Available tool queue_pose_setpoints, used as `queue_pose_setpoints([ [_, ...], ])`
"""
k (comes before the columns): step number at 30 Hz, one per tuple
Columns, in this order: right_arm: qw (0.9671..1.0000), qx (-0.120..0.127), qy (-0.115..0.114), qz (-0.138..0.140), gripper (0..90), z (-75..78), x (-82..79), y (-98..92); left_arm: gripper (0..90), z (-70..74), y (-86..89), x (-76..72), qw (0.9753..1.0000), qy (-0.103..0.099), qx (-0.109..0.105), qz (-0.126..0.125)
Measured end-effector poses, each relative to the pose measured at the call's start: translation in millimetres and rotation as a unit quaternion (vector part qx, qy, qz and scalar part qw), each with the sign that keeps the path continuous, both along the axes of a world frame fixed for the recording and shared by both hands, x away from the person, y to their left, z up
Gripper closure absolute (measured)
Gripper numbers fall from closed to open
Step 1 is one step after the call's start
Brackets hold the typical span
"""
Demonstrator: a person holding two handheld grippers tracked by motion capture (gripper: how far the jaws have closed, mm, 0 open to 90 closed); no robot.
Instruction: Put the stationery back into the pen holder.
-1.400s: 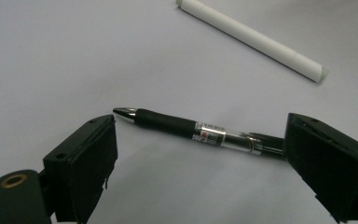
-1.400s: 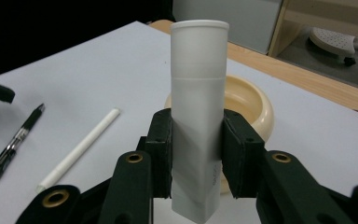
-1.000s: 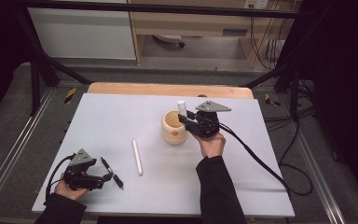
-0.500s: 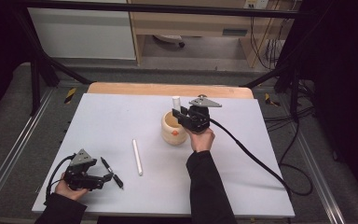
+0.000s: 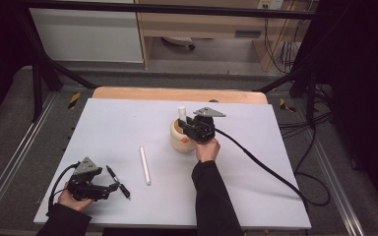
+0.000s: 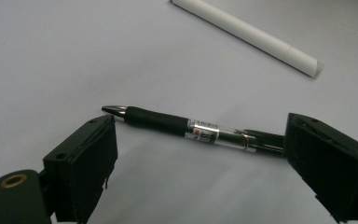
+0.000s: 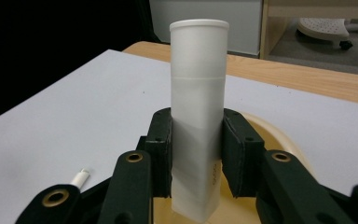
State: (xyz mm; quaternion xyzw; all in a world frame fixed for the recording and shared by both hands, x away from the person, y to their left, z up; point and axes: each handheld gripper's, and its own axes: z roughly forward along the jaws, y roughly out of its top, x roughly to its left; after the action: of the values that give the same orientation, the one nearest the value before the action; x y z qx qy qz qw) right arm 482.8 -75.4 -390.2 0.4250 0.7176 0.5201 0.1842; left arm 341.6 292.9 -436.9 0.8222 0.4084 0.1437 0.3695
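white marker (image 7: 198, 116) stands upright, clamped btwn the 2 jaws of the right gripper (image 7: 198, 154), its lower end over the open mouth of a cream cup (image 5: 182, 137) near the middle of the table (image 5: 256, 147). in the high view the marker's top pokes up just behind that gripper. left gripper (image 6: 200, 163) sits at the near left corner, jaws wide apart w/ nothing held, a black pen (image 6: 186, 129) lying flat btwn them. 2nd white marker (image 5: 144, 165) lies on the table btwn the grippers.
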Motion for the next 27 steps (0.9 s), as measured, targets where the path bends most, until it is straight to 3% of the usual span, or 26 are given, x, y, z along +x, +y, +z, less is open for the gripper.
queue_pose_setpoints([
  [7, 0.9999, 0.005, 0.011, -0.007, 66.6, -13.7, -0.9, -6.2, 10.0, -0.3, -0.2, 0.1, 1.0000, 0.001, 0.001, -0.001],
  [15, 0.9999, 0.006, 0.004, -0.008, 65.3, -15.5, -3.0, -7.5, 10.0, -0.5, -0.6, 0.1, 1.0000, 0.001, 0.001, 0.000],
  [22, 1.0000, 0.008, 0.001, 0.004, 57.7, -13.7, -5.3, -7.4, 10.0, -0.6, -0.5, 0.2, 1.0000, 0.001, 0.001, 0.000],
  [27, 0.9999, 0.009, -0.013, 0.005, 47.4, -5.3, -9.9, -10.4, 10.0, -0.5, -0.5, 0.2, 1.0000, 0.001, 0.001, 0.000],
])
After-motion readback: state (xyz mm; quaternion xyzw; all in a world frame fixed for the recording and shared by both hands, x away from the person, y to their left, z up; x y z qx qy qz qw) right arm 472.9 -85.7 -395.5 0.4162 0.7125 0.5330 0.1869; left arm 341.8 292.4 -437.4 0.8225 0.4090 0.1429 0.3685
